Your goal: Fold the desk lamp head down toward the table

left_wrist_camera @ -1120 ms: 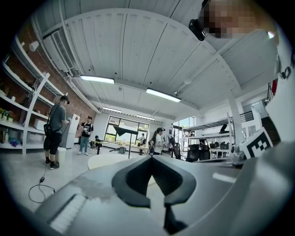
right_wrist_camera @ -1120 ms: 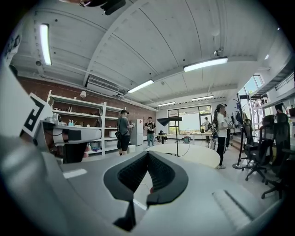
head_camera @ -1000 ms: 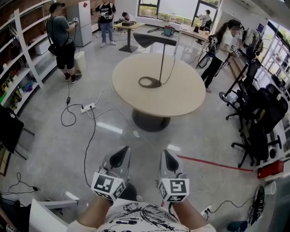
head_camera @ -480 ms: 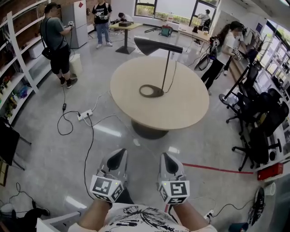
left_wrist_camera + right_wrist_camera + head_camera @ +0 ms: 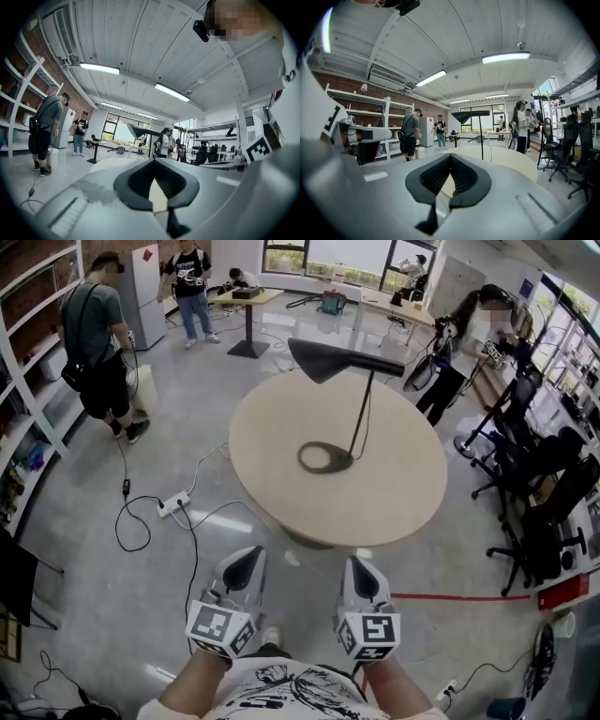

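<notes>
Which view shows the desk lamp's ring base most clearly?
The head view: the ring base lies whole on the round table. The right gripper view shows only the lamp head and stem; the left, only the head.

One round beige wooden table [image 5: 281, 493] stands at twelve o'clock, carrying one black desk lamp [image 5: 323, 357]. Two grey grippers with marker cubes sit at six o'clock: left gripper [image 5: 247, 566] and right gripper [image 5: 357, 579]. Five people ring the room: a grey-shirted person [image 5: 94, 334] at ten, a black-shirted person [image 5: 192, 273] and another person [image 5: 239, 277] at eleven, a far person [image 5: 412, 263] at one, a white-topped person [image 5: 464, 329] at two. One white power strip [image 5: 173, 506] lies at nine.
</notes>
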`<state>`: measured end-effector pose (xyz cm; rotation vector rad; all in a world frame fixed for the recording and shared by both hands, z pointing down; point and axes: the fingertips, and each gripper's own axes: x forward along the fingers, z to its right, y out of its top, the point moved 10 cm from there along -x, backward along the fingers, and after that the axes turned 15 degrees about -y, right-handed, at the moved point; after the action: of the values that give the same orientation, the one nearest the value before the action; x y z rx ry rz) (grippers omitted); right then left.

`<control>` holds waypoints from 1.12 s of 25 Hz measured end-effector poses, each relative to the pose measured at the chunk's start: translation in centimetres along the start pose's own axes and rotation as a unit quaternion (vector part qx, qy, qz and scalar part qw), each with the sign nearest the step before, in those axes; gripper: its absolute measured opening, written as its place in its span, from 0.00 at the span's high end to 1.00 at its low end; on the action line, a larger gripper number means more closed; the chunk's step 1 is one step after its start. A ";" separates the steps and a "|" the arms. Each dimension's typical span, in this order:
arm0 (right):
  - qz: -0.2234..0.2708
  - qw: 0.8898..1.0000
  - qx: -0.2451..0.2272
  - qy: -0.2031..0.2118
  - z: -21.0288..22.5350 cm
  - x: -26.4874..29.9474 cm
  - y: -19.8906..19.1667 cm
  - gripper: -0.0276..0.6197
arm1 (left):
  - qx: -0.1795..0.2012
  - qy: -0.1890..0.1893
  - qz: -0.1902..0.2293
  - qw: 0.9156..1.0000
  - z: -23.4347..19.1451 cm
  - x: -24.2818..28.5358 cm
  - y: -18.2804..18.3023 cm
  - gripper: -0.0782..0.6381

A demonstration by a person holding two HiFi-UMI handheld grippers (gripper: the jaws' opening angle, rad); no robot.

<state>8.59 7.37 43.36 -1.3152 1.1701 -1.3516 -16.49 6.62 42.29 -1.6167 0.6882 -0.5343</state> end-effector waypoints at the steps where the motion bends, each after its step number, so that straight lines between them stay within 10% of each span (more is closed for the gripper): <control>1: 0.000 1.000 0.001 -0.002 -0.3 0.8 0.1 0.94 | 0.002 -0.002 0.000 1.000 -0.8 0.4 0.3 0.89; 28: -0.006 0.997 -0.010 0.071 3.1 25.6 4.8 0.94 | 0.001 0.048 0.008 0.999 -14.7 18.7 2.9 0.89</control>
<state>10.58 -18.72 42.69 -1.2585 1.2761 -1.4645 -13.59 -17.17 40.97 -1.5909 0.7717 -0.6038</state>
